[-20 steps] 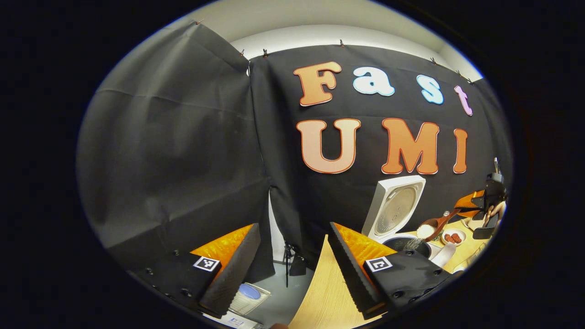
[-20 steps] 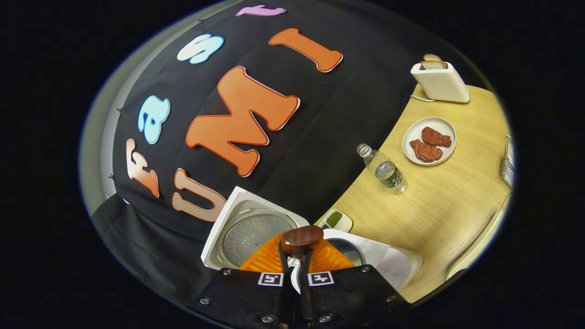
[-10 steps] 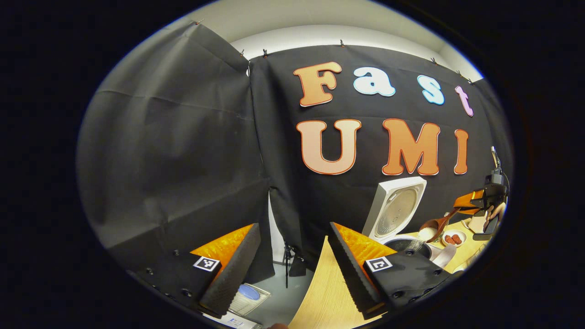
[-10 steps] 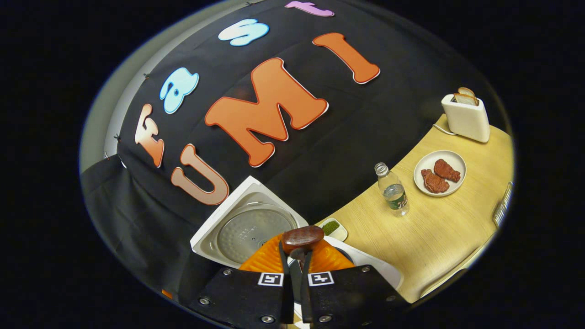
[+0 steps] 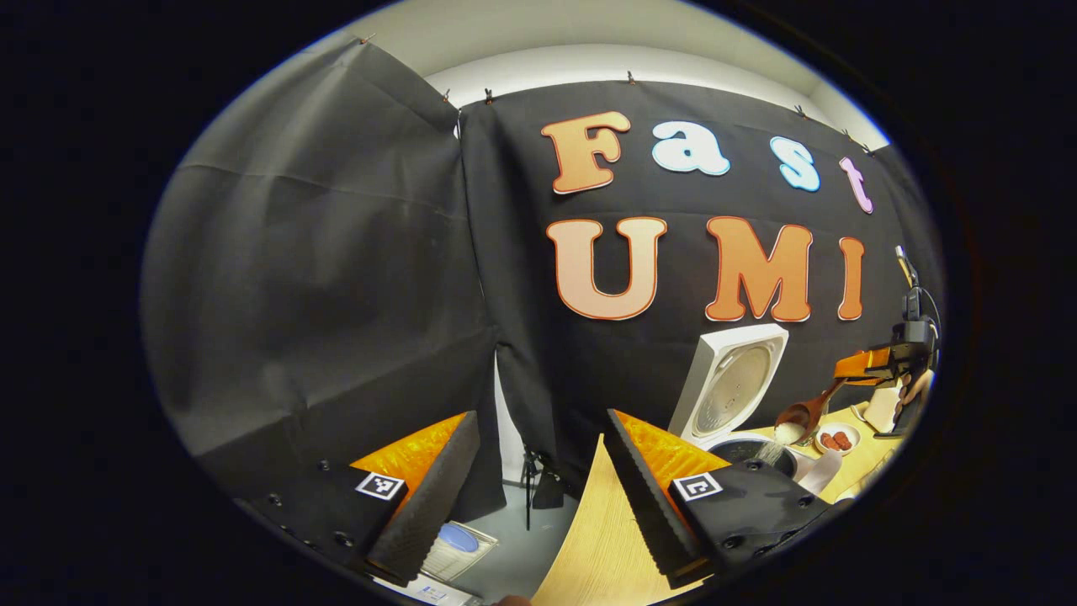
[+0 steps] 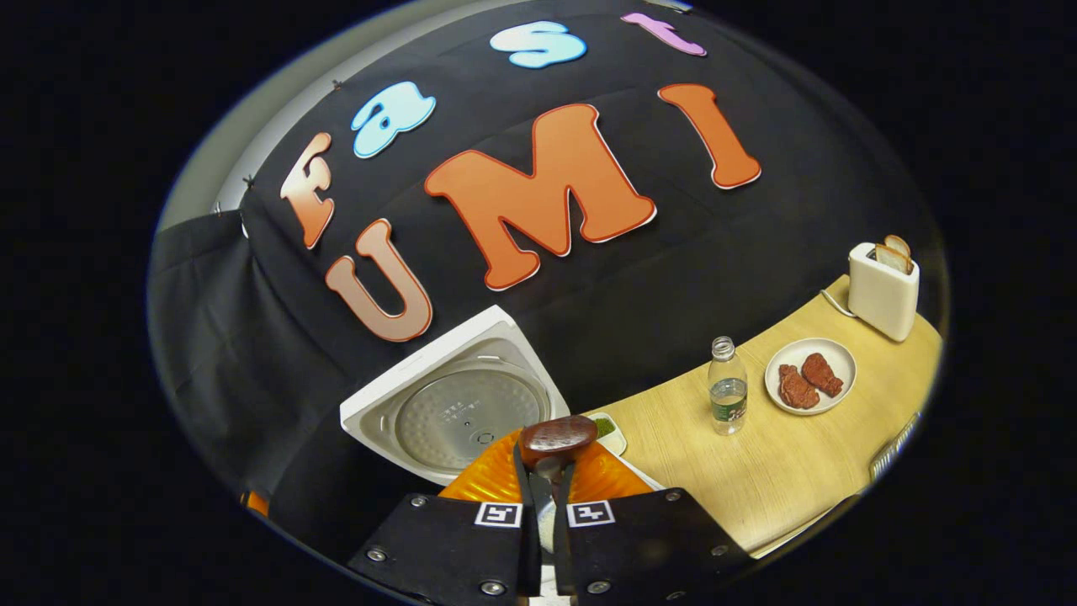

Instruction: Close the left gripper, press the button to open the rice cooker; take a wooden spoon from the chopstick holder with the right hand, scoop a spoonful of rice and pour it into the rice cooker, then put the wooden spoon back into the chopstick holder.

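Black cloth walls the booth behind a pale wooden tabletop. My right gripper is clamped on the wooden spoon, both fingers pressed to its handle, the dark bowl sticking out just past my fingertips. Beyond the spoon stands the rice cooker, its white lid thrown back against the cloth, the round metal inner plate facing me.

In the left gripper view, the spoon tilts bowl-down over the cooker's dark pot opening, with something white at its lip, probably rice, though it is small out there. The right gripper holds the handle near the tabletop's far right end.

My left gripper hangs with fingers wide apart, gripping nothing, off the tabletop's left edge, well apart from the cooker.

Along the back edge sit a small dish of green stuff just beside the cooker, a water bottle, a plate of reddish meat, and a toaster with bread at the far right corner.
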Tool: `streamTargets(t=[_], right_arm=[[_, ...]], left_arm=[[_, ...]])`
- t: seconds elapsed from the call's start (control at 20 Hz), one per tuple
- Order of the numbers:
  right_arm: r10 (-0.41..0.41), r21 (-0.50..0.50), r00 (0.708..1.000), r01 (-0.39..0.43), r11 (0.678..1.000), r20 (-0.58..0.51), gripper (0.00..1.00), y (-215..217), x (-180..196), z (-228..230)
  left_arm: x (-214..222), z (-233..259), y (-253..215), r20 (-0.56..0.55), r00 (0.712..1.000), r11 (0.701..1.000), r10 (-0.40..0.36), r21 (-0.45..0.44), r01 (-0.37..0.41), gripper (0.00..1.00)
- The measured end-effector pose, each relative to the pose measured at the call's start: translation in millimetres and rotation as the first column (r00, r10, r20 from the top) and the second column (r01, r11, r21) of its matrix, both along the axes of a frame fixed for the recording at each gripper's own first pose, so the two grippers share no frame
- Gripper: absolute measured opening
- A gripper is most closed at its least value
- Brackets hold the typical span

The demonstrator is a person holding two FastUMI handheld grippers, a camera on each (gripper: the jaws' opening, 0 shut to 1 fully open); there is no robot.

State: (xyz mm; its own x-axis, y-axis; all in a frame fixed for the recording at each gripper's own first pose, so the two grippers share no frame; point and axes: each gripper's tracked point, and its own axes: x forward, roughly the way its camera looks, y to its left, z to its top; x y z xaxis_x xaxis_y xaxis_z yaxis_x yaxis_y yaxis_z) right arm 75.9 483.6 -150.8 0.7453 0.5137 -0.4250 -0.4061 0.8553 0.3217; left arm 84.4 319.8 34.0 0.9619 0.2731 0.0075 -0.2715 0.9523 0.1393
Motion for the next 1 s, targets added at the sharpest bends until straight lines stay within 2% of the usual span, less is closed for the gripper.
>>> streamTargets(t=[0.25, 0.45, 0.6, 0.75, 0.85, 1.0], right_arm=[[0.065, -0.100, 0.995, -0.058, 0.993, 0.070, 0.05, 8, -7, 5], [0.149, -0.175, 0.981, -0.125, 0.976, 0.125, 0.05, 22, -15, 11], [0.213, -0.275, 0.961, -0.160, 0.948, 0.175, 0.05, 27, -19, 10], [0.292, -0.390, 0.932, -0.192, 0.901, 0.214, 0.05, 30, -27, 7], [0.338, -0.433, 0.912, -0.214, 0.876, 0.233, 0.05, 35, -33, 7], [0.349, -0.428, 0.909, -0.227, 0.875, 0.230, 0.05, 35, -37, 6]], left_arm=[[1, 2, 0, 0.006, 1.000, 1.000, 0.002, -0.011, -0.002, 1.00], [0, -1, 2, 0.003, 1.000, 1.000, 0.001, -0.005, -0.001, 1.00], [-2, -1, 2, 0.003, 1.000, 1.000, 0.004, -0.010, -0.004, 1.00], [-4, 0, 4, 0.007, 1.000, 1.000, 0.013, -0.012, -0.013, 1.00], [-8, 0, 3, 0.009, 1.000, 1.000, 0.013, -0.015, -0.013, 1.00], [-10, 4, 1, 0.015, 1.000, 1.000, 0.016, -0.007, -0.015, 1.00]])
